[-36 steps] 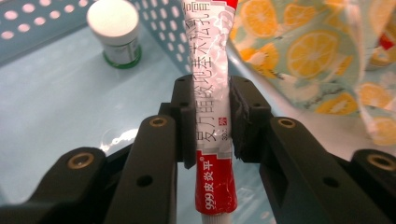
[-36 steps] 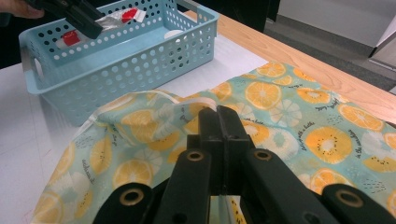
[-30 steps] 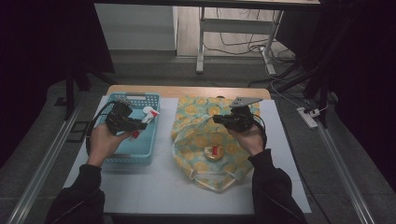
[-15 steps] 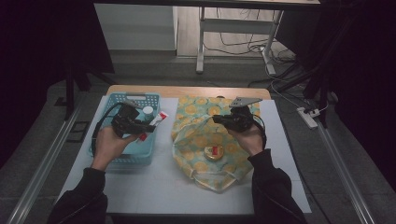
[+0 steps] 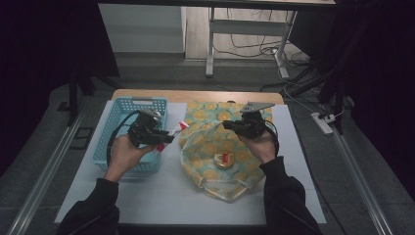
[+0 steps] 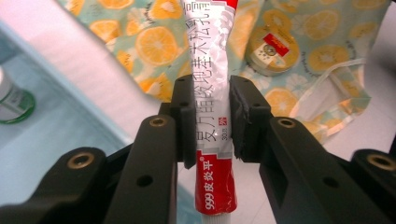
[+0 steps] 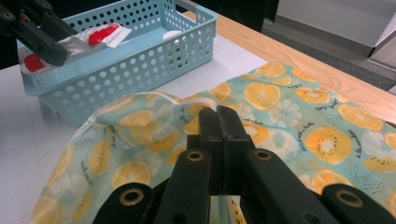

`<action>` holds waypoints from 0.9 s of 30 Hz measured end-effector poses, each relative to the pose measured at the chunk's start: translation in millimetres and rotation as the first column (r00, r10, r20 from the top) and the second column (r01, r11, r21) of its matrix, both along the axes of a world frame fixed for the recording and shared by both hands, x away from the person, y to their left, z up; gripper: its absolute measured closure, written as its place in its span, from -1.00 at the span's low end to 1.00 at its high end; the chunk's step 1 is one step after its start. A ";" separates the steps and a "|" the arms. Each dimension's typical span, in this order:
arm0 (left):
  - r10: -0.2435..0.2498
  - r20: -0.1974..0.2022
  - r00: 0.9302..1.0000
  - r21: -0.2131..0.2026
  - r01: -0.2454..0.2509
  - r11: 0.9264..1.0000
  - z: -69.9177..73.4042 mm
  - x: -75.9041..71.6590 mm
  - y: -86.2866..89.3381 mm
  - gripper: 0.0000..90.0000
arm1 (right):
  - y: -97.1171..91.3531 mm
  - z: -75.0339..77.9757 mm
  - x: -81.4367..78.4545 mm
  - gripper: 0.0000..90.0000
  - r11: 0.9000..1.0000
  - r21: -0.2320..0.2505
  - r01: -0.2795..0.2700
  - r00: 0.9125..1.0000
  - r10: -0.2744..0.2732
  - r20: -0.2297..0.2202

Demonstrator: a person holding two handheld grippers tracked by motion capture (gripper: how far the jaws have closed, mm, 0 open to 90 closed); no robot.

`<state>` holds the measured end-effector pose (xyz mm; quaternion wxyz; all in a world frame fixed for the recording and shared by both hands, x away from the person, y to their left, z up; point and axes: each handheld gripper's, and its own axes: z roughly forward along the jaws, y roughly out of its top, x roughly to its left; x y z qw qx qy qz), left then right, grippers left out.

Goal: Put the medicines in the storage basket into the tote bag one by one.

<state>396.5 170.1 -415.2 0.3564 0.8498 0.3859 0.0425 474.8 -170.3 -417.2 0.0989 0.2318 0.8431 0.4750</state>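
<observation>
Carrying a clenched ointment tube (image 6: 212,116) in the left gripper (image 5: 159,138) from basket (image 5: 113,128) toward the bag (image 5: 210,147), pinched open by the right gripper (image 5: 230,125); next, lowering inside.

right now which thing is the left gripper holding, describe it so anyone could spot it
Start at the blue basket left of the orange-print cloth. At its right edge, the left gripper clamps a tube. It is white and silver with red ends and printed characters, unlike the round tin lying on the cloth.

Dark room, grey floor (image 5: 44,161) (cables (image 5: 244,46) beyond table (image 5: 195,95)).
</observation>
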 end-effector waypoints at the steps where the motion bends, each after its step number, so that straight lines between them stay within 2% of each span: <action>1: -0.005 -0.001 1.000 -0.001 0.005 1.000 0.1 0.0 -2.7 0.62 | 0.3 -0.3 0.0 1.00 1.000 -0.001 -0.001 1.000 0.001 -0.001; 13: -0.081 0.006 0.997 -0.011 0.081 0.997 -0.5 -1.4 -36.2 0.62 | 1.0 -0.9 -0.2 1.00 1.000 0.000 0.001 1.000 -0.001 -0.001; 27: -0.156 0.015 0.988 -0.014 0.156 0.988 -1.0 0.4 -74.4 0.62 | -0.3 0.1 0.1 1.00 1.000 0.007 0.004 1.000 -0.004 0.001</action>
